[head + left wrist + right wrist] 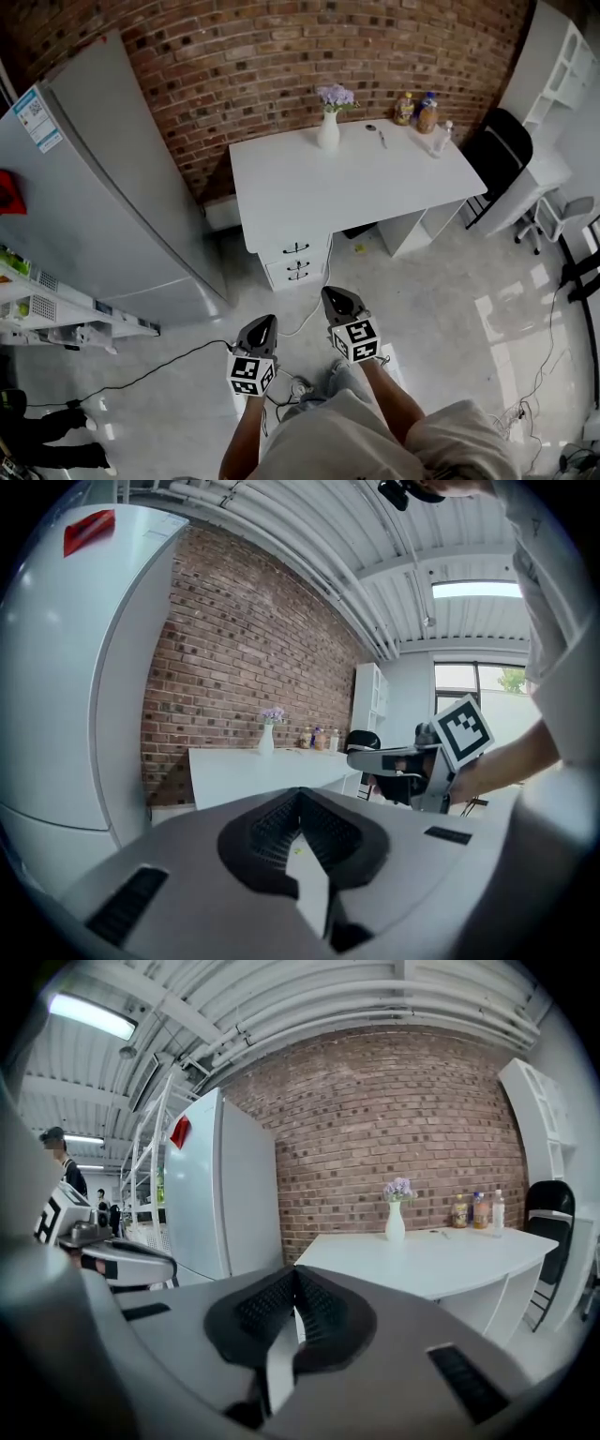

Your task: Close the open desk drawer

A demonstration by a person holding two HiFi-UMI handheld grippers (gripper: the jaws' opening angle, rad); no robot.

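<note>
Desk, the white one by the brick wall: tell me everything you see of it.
The desk is white, smooth and flat-topped, its back edge against the brick wall. Under its left end in the head view sits a drawer stack with three dark handles; whether one is open can't be told. A vase of purple flowers and some bottles stand along the back.

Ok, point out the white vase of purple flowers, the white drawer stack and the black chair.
White vase of purple flowers (328,134): head view, vase body.
White drawer stack (309,264): head view, middle drawer front.
Black chair (502,145): head view, backrest.
</note>
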